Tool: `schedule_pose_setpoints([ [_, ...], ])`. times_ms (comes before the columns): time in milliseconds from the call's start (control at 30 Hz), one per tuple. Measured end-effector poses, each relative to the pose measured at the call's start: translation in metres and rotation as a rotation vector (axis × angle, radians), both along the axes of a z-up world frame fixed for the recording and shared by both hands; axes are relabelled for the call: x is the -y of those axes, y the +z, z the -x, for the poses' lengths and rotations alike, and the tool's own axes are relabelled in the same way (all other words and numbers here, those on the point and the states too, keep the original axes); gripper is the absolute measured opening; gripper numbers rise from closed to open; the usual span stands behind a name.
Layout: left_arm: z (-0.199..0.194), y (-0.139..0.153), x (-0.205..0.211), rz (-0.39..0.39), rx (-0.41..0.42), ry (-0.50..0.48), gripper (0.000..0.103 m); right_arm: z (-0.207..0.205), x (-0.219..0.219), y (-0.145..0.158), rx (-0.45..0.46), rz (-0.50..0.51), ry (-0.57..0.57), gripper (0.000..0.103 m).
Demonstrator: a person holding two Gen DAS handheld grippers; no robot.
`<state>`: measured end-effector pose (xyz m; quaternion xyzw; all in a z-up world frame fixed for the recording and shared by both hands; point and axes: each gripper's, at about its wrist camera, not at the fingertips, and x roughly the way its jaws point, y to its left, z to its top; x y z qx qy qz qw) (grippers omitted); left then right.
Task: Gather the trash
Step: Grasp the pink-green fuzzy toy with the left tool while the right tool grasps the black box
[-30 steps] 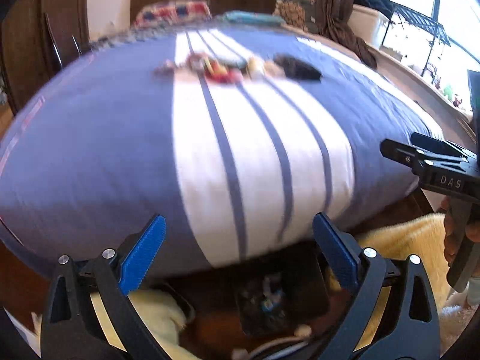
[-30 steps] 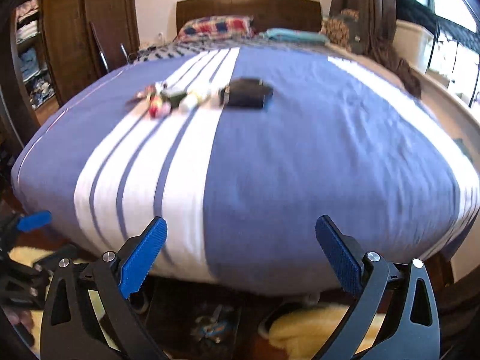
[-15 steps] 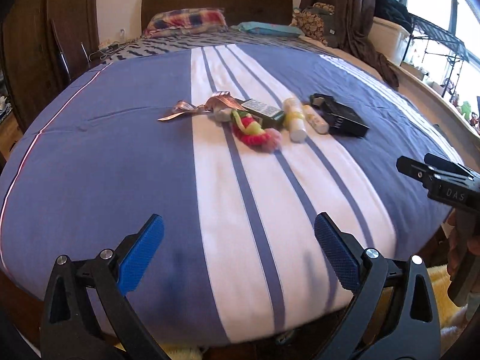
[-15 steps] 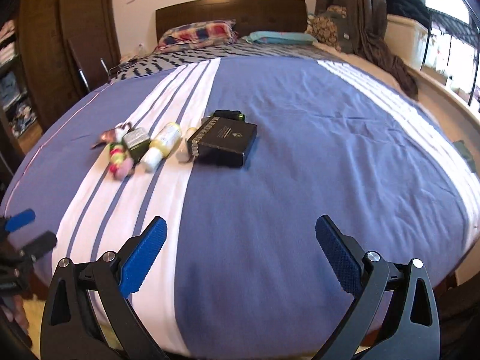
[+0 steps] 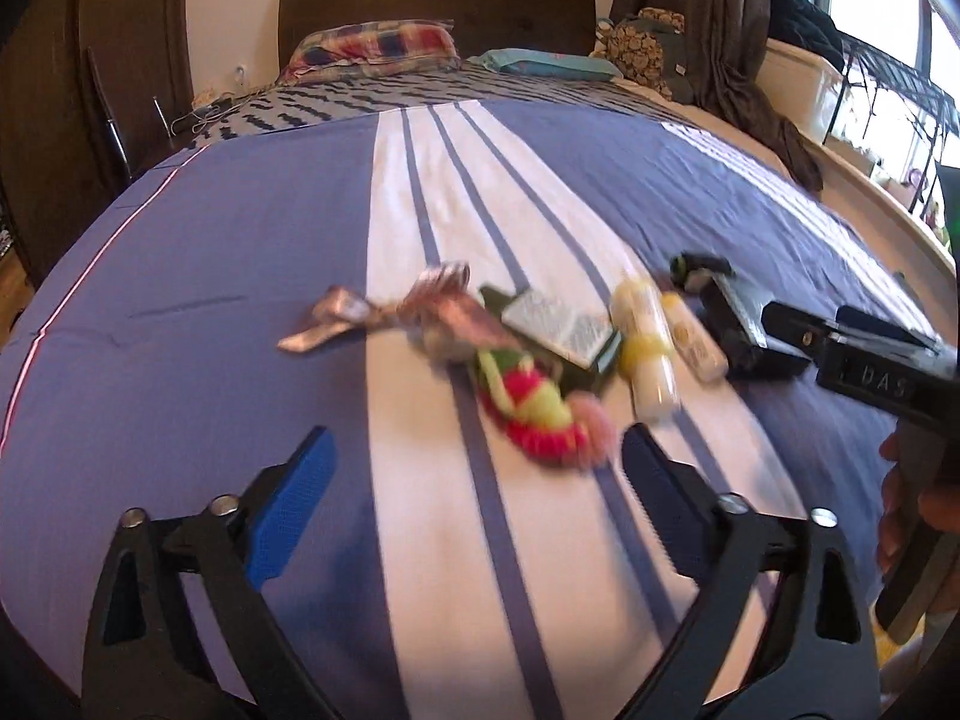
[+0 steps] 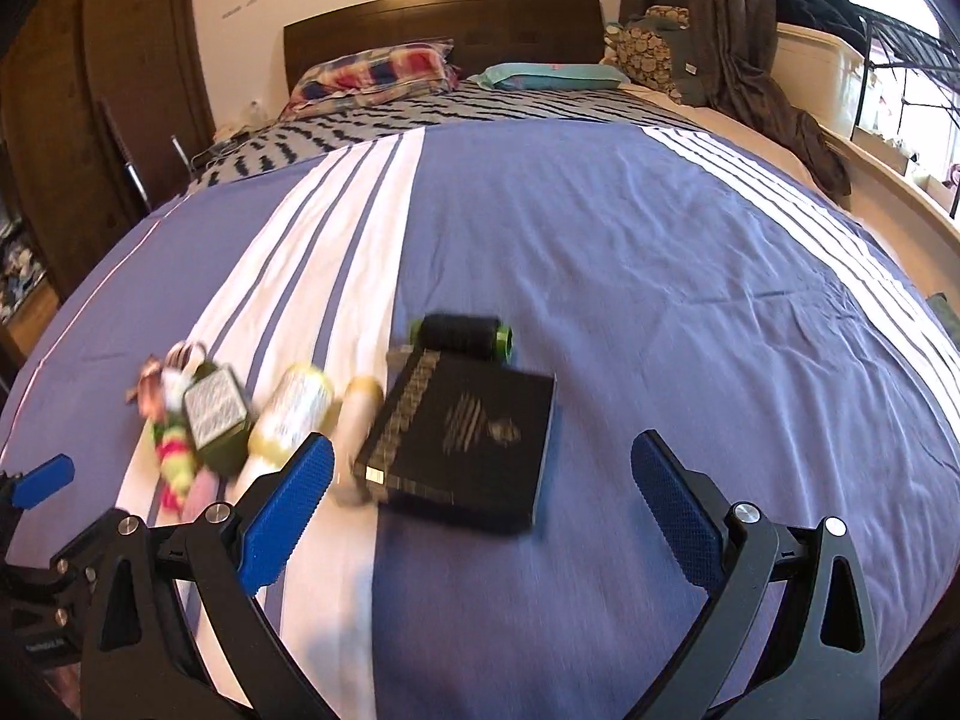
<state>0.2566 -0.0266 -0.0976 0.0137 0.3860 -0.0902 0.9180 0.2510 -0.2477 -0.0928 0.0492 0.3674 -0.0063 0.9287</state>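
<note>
Both claws gape wide with nothing between their blue pads: the left gripper [image 5: 474, 492] hangs over the white stripes short of the litter, the right gripper [image 6: 480, 498] just short of the box. All the trash lies in one loose row across the middle of the blue-and-white striped bedcover [image 6: 660, 252].

Largest is the flat black cardboard box with pale print [image 6: 465, 450]. It looks stiff and light, but too broad to span flat, so a pinch across a thin edge seems best.

Next, the two cream plastic bottles [image 5: 645, 342], lying side by side. Smooth and round, they would likely roll or slip, so grip them across the body.

The small dark green carton with a white label [image 5: 561, 339] should take a squeeze across its narrow sides.

The soft pink-and-yellow woolly thing [image 5: 540, 414] and the crinkled silvery-pink ribbon [image 5: 384, 315] will give under the pads, so bunch them at the middle.

Smallest, the black thread spool with green ends [image 6: 462, 333] touches the box's far edge and may roll.
</note>
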Motion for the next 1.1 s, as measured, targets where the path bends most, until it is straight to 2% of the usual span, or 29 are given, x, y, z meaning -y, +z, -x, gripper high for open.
schedule_pose_setpoints([
  [67, -0.011, -0.002, 0.003, 0.013, -0.016, -0.015, 0.071, -0.008, -0.001, -0.002, -0.004, 0.001, -0.004, 0.099],
  [200, -0.024, -0.013, 0.015, 0.008, -0.054, -0.046, 0.066, -0.023, -0.001, -0.008, -0.028, -0.024, -0.017, 0.099],
  [267, -0.03, -0.02, 0.018, 0.014, -0.079, -0.054, 0.059, -0.028, 0.0, -0.012, -0.04, -0.047, -0.023, 0.095],
  [367, -0.035, -0.026, 0.021, 0.028, -0.081, -0.06, 0.058, -0.033, -0.001, -0.017, -0.06, -0.062, -0.013, 0.087],
  [433, -0.036, -0.027, 0.023, 0.029, -0.078, -0.066, 0.053, -0.038, -0.002, -0.025, -0.092, -0.071, -0.003, 0.081],
  [467, -0.037, -0.028, 0.024, 0.038, -0.081, -0.074, 0.048, -0.04, -0.001, -0.028, -0.105, -0.081, -0.001, 0.08],
  [733, -0.037, -0.027, 0.026, 0.044, -0.078, -0.091, 0.04, -0.036, -0.001, -0.028, -0.088, -0.078, 0.016, 0.078],
  [767, -0.035, -0.026, 0.025, 0.042, -0.076, -0.089, 0.031, -0.033, -0.001, -0.025, -0.079, -0.078, 0.018, 0.078],
  [1100, -0.007, -0.019, 0.018, 0.045, -0.072, -0.086, 0.031, 0.003, 0.007, 0.001, -0.013, -0.081, 0.033, 0.078],
])
